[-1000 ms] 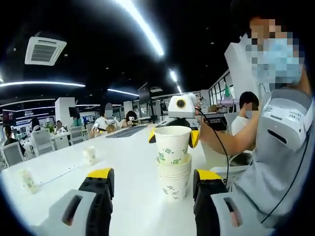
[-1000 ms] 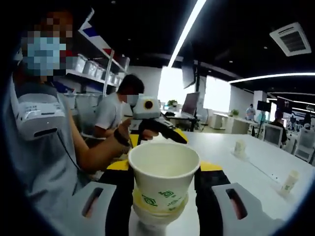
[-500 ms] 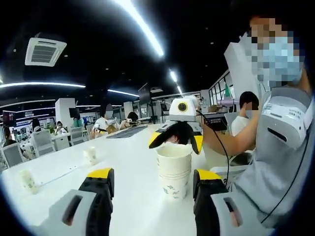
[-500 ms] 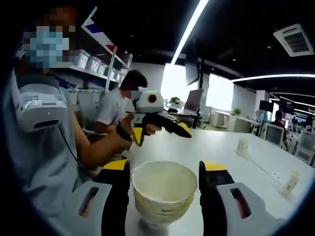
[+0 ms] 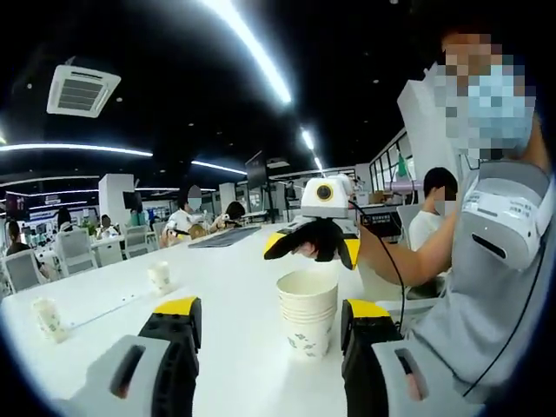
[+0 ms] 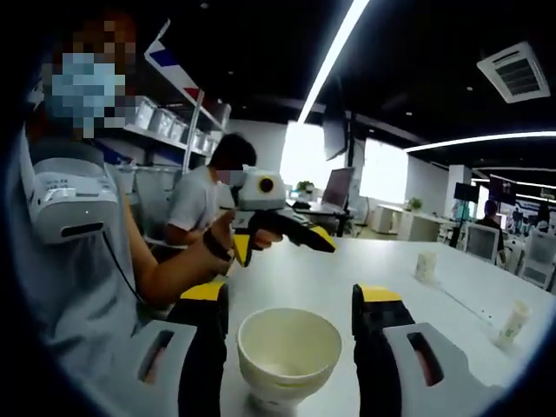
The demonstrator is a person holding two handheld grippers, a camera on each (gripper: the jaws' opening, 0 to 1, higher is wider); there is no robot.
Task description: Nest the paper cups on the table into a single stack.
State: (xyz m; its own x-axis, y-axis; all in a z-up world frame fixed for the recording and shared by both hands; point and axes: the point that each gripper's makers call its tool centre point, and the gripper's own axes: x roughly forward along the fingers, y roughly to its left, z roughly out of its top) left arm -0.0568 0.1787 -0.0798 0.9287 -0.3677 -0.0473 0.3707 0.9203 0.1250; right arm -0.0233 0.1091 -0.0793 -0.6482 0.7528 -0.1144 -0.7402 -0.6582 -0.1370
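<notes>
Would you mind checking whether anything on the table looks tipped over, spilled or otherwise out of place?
Nothing stands out. The stack of paper cups stands upright on the white table, its rims level. Two single cups stand upright farther away, not yet stacked. No spill shows.

The cup stack [image 5: 307,314] stands on the white table [image 5: 234,287] just ahead of the left gripper [image 5: 269,334], between its wide jaws. Above the stack hangs the right gripper [image 5: 311,250]. Off to the left gripper's left the table is bare up to two small cups [image 5: 159,275], well apart.
</notes>
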